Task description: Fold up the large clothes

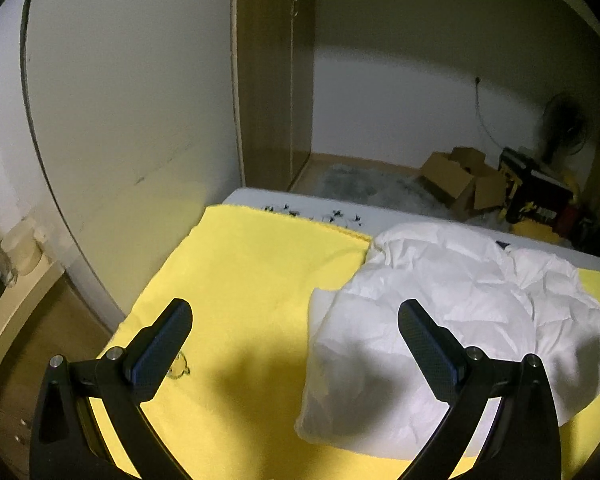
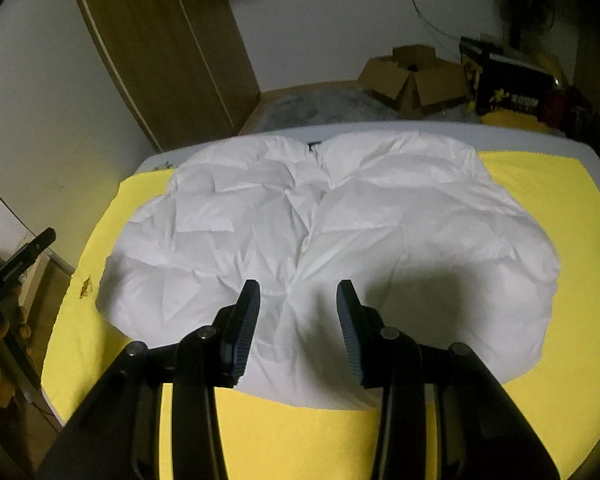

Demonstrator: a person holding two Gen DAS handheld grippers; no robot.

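Observation:
A white puffy down jacket (image 2: pixel 320 232) lies folded into a rounded bundle on a yellow cloth (image 2: pixel 540 360) that covers the table. In the left wrist view the jacket (image 1: pixel 440 320) lies to the right on the yellow cloth (image 1: pixel 252 280). My left gripper (image 1: pixel 296 344) is wide open and empty above the cloth, at the jacket's left edge. My right gripper (image 2: pixel 298 328) is open and empty, just above the jacket's near edge. The left gripper also shows at the left edge of the right wrist view (image 2: pixel 16 268).
A wooden wardrobe (image 2: pixel 168 48) stands against the wall at the back left. Cardboard boxes (image 2: pixel 412 76), a black and yellow box (image 2: pixel 508 80) and a fan (image 2: pixel 528 4) are on the floor beyond the table. A grey rug (image 1: pixel 360 180) lies there too.

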